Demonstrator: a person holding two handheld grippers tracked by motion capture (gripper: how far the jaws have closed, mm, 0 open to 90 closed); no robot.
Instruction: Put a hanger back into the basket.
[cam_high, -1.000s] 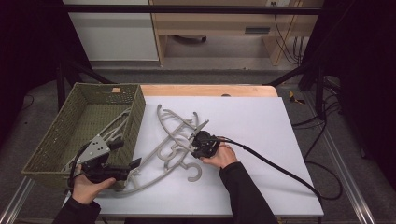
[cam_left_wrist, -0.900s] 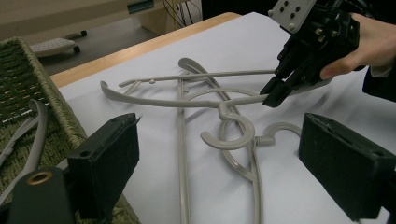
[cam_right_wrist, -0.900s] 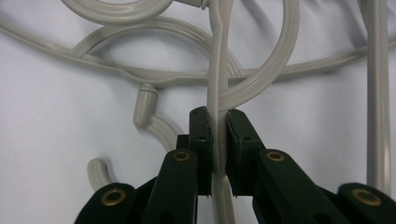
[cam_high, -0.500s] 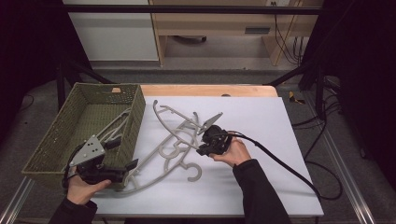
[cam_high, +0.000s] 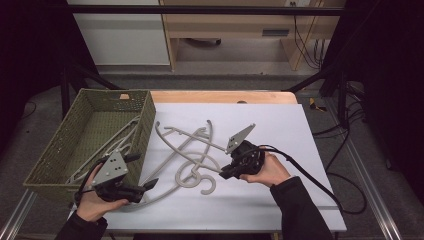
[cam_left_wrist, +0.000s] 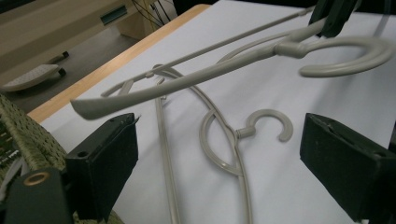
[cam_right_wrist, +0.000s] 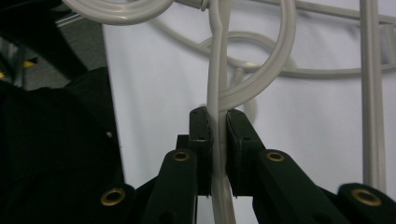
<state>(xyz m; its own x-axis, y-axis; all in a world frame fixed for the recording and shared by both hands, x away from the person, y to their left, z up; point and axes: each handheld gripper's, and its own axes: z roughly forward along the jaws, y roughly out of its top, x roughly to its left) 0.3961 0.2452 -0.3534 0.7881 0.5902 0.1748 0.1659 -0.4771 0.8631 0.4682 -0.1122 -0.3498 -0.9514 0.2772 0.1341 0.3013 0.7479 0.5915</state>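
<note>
On the white table top (cam_high: 300, 150), a tangle of pale grey plastic coat hangers (cam_high: 187, 150) lies just right of the olive-green woven basket (cam_high: 60, 150), which has more grey hangers inside it. The right gripper (cam_high: 225, 173), held at the middle of the sheet, has its two black jaws clamped tight on the thin arm of one grey hanger (cam_right_wrist: 219, 93); in the right gripper view the strip runs straight up between the pads. From the left gripper view that hanger hangs tilted above the table, its hook (cam_left_wrist: 345, 56) off the surface. The left gripper (cam_high: 150, 182) sits at the basket's near corner, jaws wide apart with nothing in them, another hanger (cam_left_wrist: 224, 149) lying flat beyond them.
</note>
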